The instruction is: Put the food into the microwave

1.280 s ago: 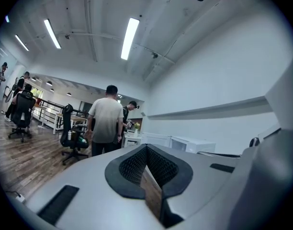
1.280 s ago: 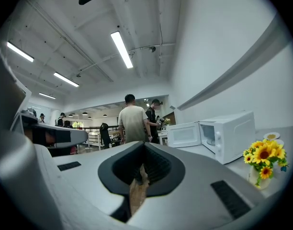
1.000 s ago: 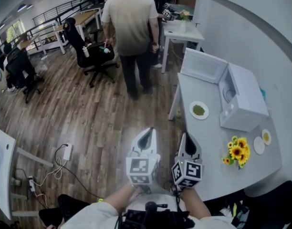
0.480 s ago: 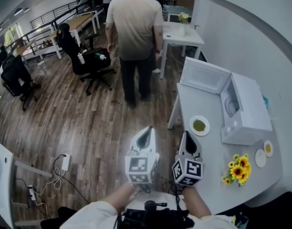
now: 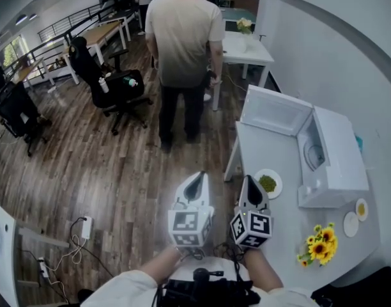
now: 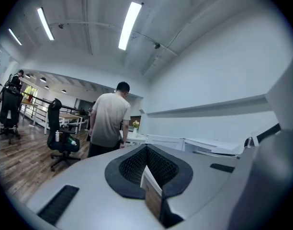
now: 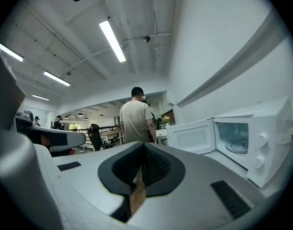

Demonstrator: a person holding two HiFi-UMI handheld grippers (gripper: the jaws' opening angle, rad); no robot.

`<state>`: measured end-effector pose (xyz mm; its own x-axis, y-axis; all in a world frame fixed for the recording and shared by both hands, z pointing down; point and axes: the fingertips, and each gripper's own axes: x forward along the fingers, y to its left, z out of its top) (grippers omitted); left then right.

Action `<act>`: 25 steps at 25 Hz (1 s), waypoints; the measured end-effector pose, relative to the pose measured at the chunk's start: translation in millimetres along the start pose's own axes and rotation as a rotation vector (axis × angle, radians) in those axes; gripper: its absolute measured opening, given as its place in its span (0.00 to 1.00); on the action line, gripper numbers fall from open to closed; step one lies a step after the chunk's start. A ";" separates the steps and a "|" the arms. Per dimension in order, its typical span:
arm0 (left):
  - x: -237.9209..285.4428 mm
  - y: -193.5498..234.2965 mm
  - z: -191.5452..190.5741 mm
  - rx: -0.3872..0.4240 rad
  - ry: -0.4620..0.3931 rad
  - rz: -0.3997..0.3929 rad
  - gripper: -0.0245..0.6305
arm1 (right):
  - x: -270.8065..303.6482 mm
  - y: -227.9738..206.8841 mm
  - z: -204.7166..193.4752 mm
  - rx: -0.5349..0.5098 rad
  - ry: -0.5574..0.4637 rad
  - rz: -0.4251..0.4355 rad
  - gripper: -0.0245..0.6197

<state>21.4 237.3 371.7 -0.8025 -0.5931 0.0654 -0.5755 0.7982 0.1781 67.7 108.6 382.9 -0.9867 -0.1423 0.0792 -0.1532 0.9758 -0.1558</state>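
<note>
A white plate with green food (image 5: 268, 183) lies on the white table (image 5: 259, 147), in front of the white microwave (image 5: 333, 158). The microwave's door (image 5: 275, 111) stands swung open to the left. My left gripper (image 5: 195, 181) and right gripper (image 5: 252, 185) are held level side by side over the wooden floor, short of the table's near edge. Both are shut with nothing in them. The right gripper's tip shows just left of the plate. In the right gripper view the shut right gripper (image 7: 144, 146) points past the open microwave (image 7: 254, 138). The left gripper (image 6: 147, 150) also shows shut pads.
A person (image 5: 183, 37) stands on the floor ahead, back turned, next to the table's far end. A black office chair (image 5: 109, 85) is at the left. Sunflowers (image 5: 320, 248) and two small plates (image 5: 356, 215) sit on the table's near right part. Cables (image 5: 68, 248) lie at the lower left.
The table, microwave and plate have slid nearer and lower in the head view as I walk forward. Both grippers keep their pose and stay shut.
</note>
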 end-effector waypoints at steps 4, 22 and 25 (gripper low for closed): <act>26.4 1.1 2.1 -0.002 0.002 -0.008 0.05 | 22.7 -11.1 4.1 0.002 -0.005 -0.009 0.06; 142.9 -61.5 -9.9 0.030 0.054 -0.269 0.05 | 61.6 -100.9 4.6 0.018 -0.016 -0.247 0.06; 173.3 -71.7 -13.9 0.051 0.070 -0.327 0.05 | 80.7 -118.9 6.2 0.030 -0.029 -0.301 0.06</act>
<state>-74.2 75.8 383.8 -0.5621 -0.8231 0.0806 -0.8093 0.5675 0.1513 5.9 -19.9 401.7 -0.8979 -0.4291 0.0982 -0.4398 0.8840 -0.1584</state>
